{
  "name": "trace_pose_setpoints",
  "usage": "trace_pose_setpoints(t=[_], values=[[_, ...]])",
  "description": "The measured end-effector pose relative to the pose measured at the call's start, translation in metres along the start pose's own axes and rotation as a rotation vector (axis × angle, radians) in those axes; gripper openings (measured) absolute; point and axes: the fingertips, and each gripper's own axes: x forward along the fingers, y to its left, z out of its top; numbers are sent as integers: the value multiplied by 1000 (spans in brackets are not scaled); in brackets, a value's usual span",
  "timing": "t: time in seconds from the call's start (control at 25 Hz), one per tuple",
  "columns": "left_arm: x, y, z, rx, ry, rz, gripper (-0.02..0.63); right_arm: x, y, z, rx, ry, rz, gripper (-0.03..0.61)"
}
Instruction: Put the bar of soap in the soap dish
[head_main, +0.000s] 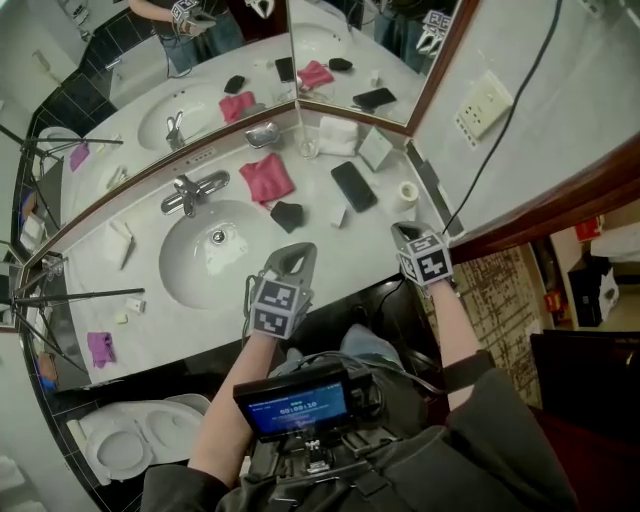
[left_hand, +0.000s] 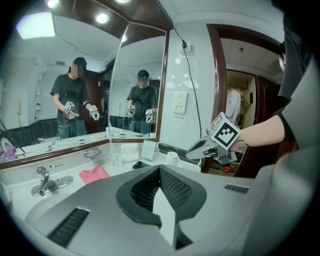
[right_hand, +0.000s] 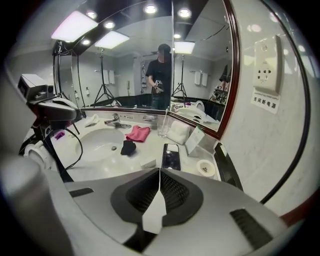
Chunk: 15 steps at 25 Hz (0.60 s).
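Bathroom | white counter (head_main: 312, 218), likely soap dish (head_main: 262, 133) by mirror (head_main: 210, 60) | left tool (head_main: 297, 250), right tool (head_main: 403, 230) clenched, empty

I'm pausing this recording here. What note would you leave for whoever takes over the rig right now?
Left hand-held gripper: shut, empty, above the counter's front edge.
Right hand-held gripper: shut, empty, near the counter's right end.
A small white block, probably the bar of soap, lies beside the phone.
The metal soap dish sits by the mirror and appears empty.
Done: nothing yet.
Left: grasp the soap and set it in the dish.
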Motion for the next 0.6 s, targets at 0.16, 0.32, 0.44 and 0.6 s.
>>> trace_pose_setpoints(t=[0.16,0.32,0.44,0.6], values=[[-3,7,-2,11,-4,52,1,16,7,4,-74,21,33,86],[-6,17,-7,-7,3,94,1,37,20,13,-173,52,84,208],[-10,23,-10,-25,6,120,1,55,31,15,-241,93,140,304],[-16,30,-14,-50,7,157,1,85,48,16,-335,155,219,436]])
